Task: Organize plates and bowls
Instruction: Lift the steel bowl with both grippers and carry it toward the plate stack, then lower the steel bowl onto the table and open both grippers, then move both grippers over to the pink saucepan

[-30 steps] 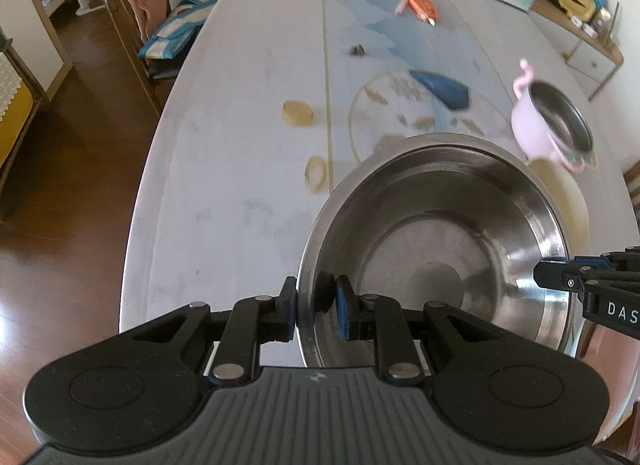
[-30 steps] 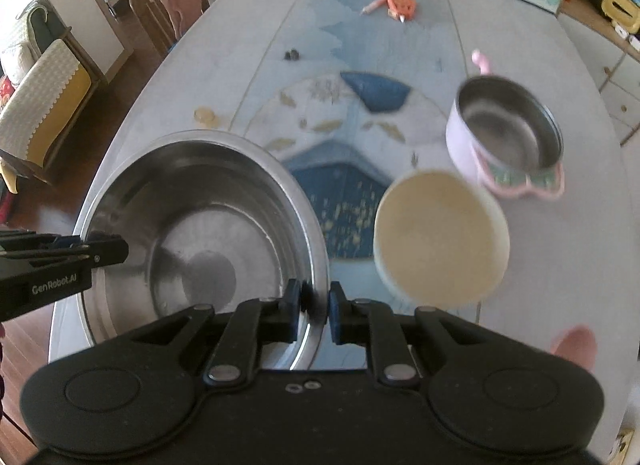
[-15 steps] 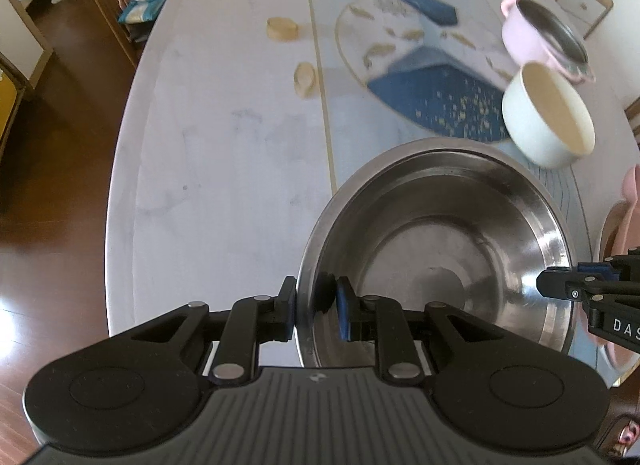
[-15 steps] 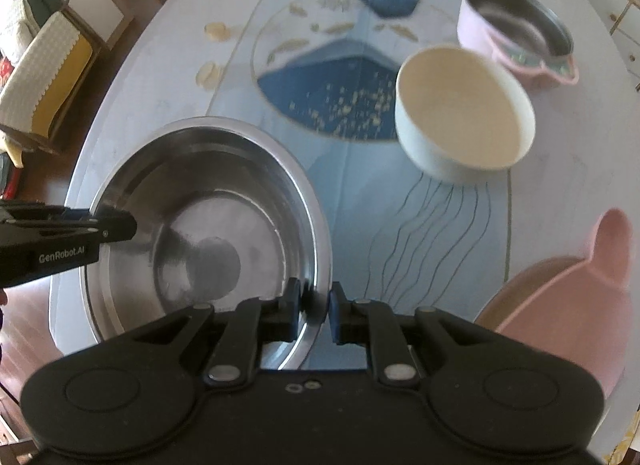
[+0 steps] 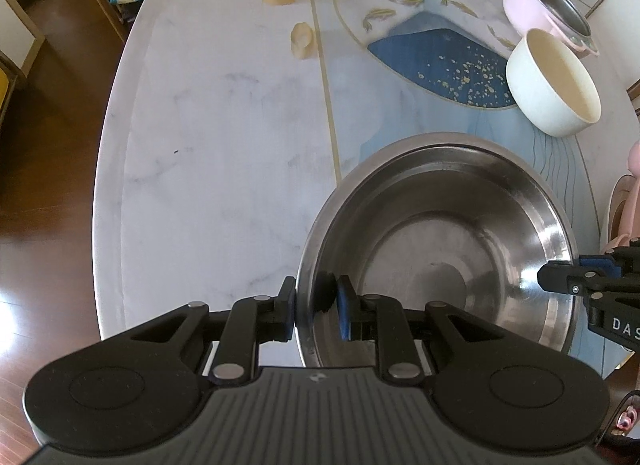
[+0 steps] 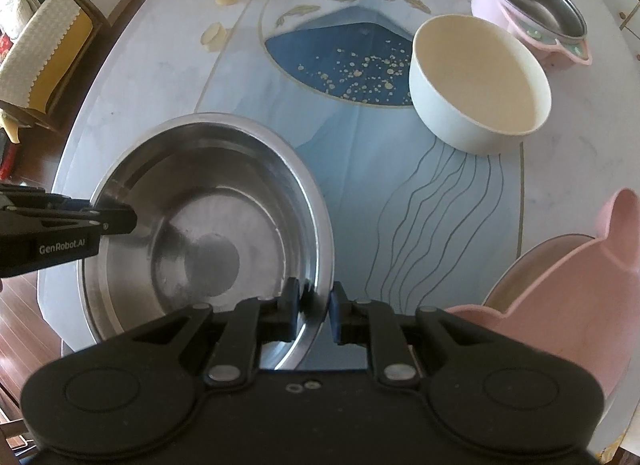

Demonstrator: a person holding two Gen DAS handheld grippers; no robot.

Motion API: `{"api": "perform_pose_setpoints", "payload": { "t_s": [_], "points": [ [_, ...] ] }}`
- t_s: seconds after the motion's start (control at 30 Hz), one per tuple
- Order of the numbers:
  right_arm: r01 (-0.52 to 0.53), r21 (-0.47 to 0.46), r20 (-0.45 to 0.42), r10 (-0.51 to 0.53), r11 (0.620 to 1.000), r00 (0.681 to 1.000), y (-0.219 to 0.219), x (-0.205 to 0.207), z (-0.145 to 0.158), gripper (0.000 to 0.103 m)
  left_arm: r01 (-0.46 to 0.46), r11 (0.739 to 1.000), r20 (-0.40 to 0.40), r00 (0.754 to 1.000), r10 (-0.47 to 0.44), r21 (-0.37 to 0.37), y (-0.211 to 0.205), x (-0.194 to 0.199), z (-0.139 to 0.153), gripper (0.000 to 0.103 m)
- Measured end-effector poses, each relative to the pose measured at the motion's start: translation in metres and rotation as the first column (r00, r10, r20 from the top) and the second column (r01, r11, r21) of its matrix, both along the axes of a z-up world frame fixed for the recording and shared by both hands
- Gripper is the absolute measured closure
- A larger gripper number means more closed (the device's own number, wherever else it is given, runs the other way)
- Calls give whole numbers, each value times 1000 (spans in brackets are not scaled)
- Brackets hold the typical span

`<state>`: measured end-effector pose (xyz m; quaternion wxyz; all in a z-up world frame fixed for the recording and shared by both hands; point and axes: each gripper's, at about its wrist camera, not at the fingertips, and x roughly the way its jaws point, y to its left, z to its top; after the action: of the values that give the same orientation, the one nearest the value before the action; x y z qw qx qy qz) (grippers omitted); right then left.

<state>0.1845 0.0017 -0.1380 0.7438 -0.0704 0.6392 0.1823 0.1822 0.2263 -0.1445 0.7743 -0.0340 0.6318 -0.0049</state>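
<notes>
a wide, shallow steel bowl (image 5: 440,261) with a brushed, mirror-bright inside and a thin rolled rim sits low over the near end of a long oval table (image 5: 208,137), held from both sides. the tabletop is smooth and pale like marble on its left half, with a printed blue panel of gold flecks, small fish and wavy lines on the other. the left gripper (image 5: 316,315) has its jaws nearly together, pinching the bowl's left rim, one black finger outside the wall and the blue-padded one inside. the right gripper (image 6: 314,315) pinches the opposite rim the same way, one pad inside and one outside, only the thin metal wall between them. the bowl is empty, round, flat-bottomed, with a dull circle at its centre and bright glare along the far wall; whether its base touches the table cannot be told. beyond it stands a matte cream bowl (image 6: 480,81), deep and straight-walled, and just behind that a pink pot (image 6: 532,5) with a steel lining. a pink, eared plastic dish (image 6: 560,289) lies near the right edge. two small tan discs (image 5: 298,39) lie well apart on the marble side.
</notes>
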Motion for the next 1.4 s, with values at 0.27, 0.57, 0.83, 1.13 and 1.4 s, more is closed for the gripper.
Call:
{"api": "perform_pose_setpoints", "payload": {
  "t_s": [0.27, 0.57, 0.83, 1.13, 1.4],
  "points": [
    [6, -15, -6, -6, 1000, 1000, 4, 0, -6, 78, 40, 999, 15, 999, -40, 14, -3, -2, 1, 84],
    [18, -1, 10, -18, 1000, 1000, 1, -3, 1, 75, 36, 999, 37, 999, -36, -21, 1, -5, 4, 83],
    [27, 36, 55, -29, 999, 998, -9, -6, 22, 69, 56, 998, 63, 997, -54, -21, 1, -9, 13, 76],
    [11, 125, 119, -26, 992, 993, -21, -12, 57, 57, 74, 997, 164, 983, -77, 21, 1, -20, 48, 76],
    [-10, 180, 203, -27, 984, 979, -37, -10, 87, 49, 69, 998, 272, 960, -62, -15, -7, -17, 83, 54]
  ]
}}
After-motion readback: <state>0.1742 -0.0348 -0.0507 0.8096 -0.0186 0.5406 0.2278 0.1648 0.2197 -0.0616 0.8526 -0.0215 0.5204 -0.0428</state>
